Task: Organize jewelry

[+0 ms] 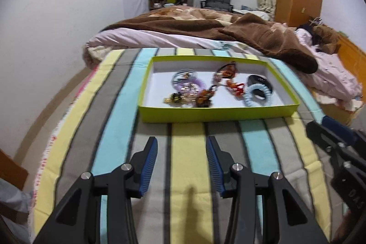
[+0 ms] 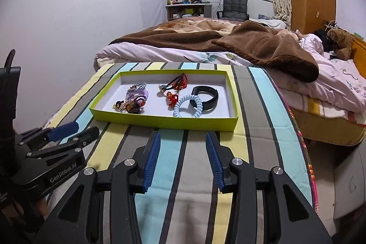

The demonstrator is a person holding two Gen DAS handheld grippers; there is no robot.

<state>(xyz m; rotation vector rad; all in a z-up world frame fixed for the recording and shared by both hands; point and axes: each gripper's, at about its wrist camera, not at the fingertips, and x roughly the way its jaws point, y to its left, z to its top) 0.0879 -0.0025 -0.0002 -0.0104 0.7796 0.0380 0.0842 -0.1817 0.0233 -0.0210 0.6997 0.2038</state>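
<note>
One green tray [image 2: 160, 122] on striped bed: one black bracelet [image 2: 205, 97], one blue coil hair tie [image 2: 186, 106], tangled beaded pieces. Left gripper [image 1: 181, 164], right gripper [image 2: 183, 159]: jaws spread, empty.

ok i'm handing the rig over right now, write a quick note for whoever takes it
Left gripper: open, holding nothing, above the striped cloth short of the tray.
Right gripper: open, holding nothing, also just short of the tray.
Green tray: holds all the visible pieces, loose and partly touching: purple hair ties, blue coil tie against the black band, red charms.
Done: nothing sorted that I can see.
Left: separate and arrange the pieces.
</note>
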